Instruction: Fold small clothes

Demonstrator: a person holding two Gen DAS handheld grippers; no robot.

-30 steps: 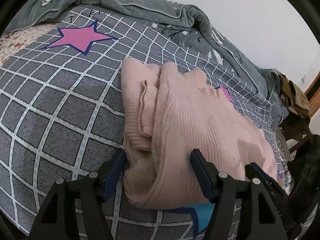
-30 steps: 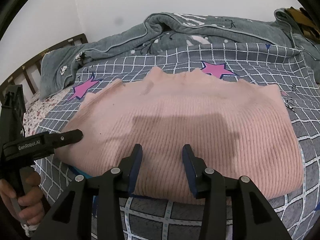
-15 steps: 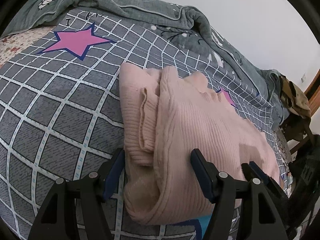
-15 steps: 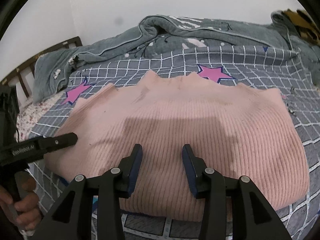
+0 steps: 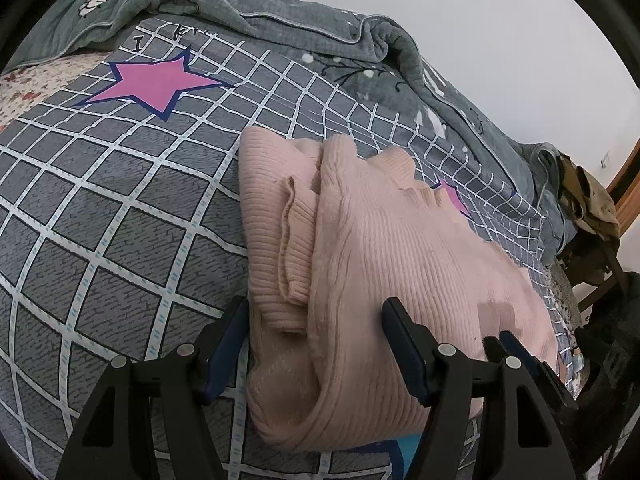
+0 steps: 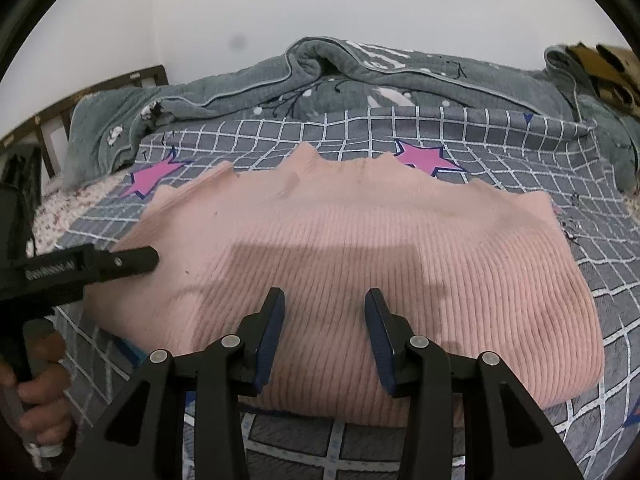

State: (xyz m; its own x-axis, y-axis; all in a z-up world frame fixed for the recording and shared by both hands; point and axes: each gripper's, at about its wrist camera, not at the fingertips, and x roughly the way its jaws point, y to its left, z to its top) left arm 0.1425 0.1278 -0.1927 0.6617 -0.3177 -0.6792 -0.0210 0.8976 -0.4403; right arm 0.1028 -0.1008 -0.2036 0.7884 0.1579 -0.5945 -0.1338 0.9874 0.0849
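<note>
Left gripper [image 5: 314, 344], nearest the lens, stands spread with the near left corner of the pink sweater [image 5: 400, 264] lying between its jaws; whether the pads press the knit cannot be told, though gaps show beside both. Right gripper [image 6: 324, 332] is likewise parted, its jaws hanging above the near edge of the sweater's broad folded face, gripping nothing. The garment will likely handle as a soft, thick, light knit — limp, prone to sag and to slide open in layers when lifted, yet neither slippery nor fragile. The best hold, by this reading, is at the near rounded fold just ahead of each gripper, pinching all layers together near the two corners so the stack stays aligned. Ahead of the left gripper a ribbed cuff or hem [image 5: 294, 240] lies tucked on the lower layer, with the upper layer doubled over it to the right. From the right gripper the sweater reads as a wide ribbed rectangle, wavy along its far edge. It rests on a grey checked bedsheet [image 6: 460, 136] printed with pink stars; beyond that a grey-green quilt [image 6: 320, 76] is bunched against the wall — the farthest thing in view.
</note>
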